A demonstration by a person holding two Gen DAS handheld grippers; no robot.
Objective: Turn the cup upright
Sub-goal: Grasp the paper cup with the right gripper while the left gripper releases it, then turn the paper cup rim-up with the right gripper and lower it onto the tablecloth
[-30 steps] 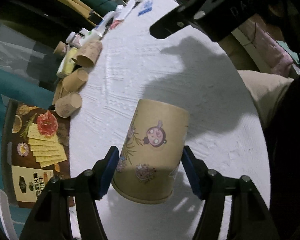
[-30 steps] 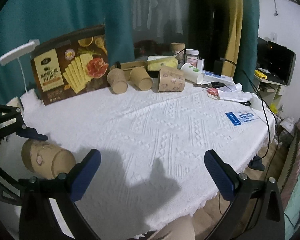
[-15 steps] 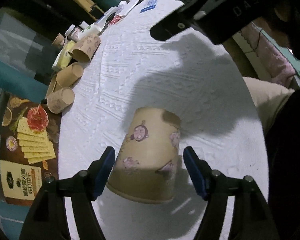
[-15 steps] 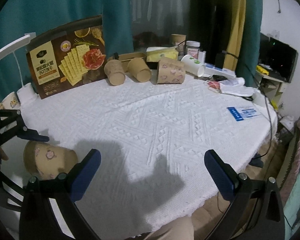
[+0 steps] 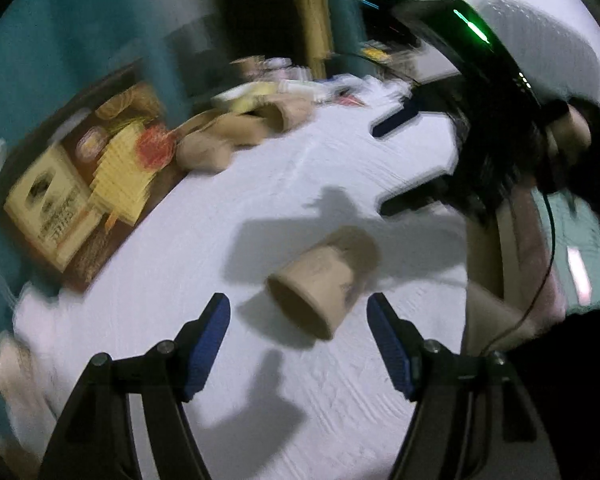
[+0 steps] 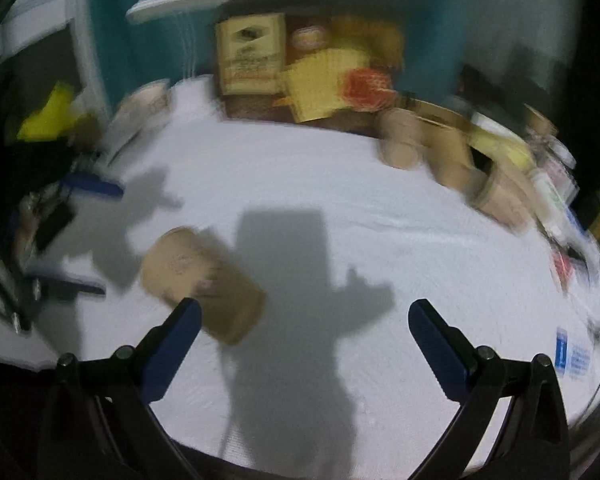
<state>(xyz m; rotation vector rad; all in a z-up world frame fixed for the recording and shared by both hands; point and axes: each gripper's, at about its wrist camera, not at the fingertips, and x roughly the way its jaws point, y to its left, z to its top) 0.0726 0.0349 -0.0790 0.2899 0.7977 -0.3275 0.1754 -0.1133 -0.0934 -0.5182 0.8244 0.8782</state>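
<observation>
The brown paper cup (image 5: 324,284) lies on its side on the white tablecloth (image 5: 260,184), mouth toward the left wrist camera. My left gripper (image 5: 298,304) is open; its jaws have just been opening, and the blue pads (image 5: 208,340) stand apart from the cup on either side. In the right wrist view the cup (image 6: 202,284) lies just beyond the left fingertip, with my right gripper (image 6: 305,309) wide open and holding nothing. The left gripper (image 6: 84,236) shows at the left edge. Both views are motion-blurred.
A cracker box (image 6: 300,76) stands at the table's back. Several other paper cups (image 6: 440,148) lie beside it among bottles and clutter. A blue card (image 6: 572,354) lies near the right table edge. A person's leg (image 5: 488,312) is at the near edge.
The left gripper has let go of the cup, opened, rolled and pulled back; the cup now lies on its side. The right gripper has swung round, bringing the cup beside its left finger.
</observation>
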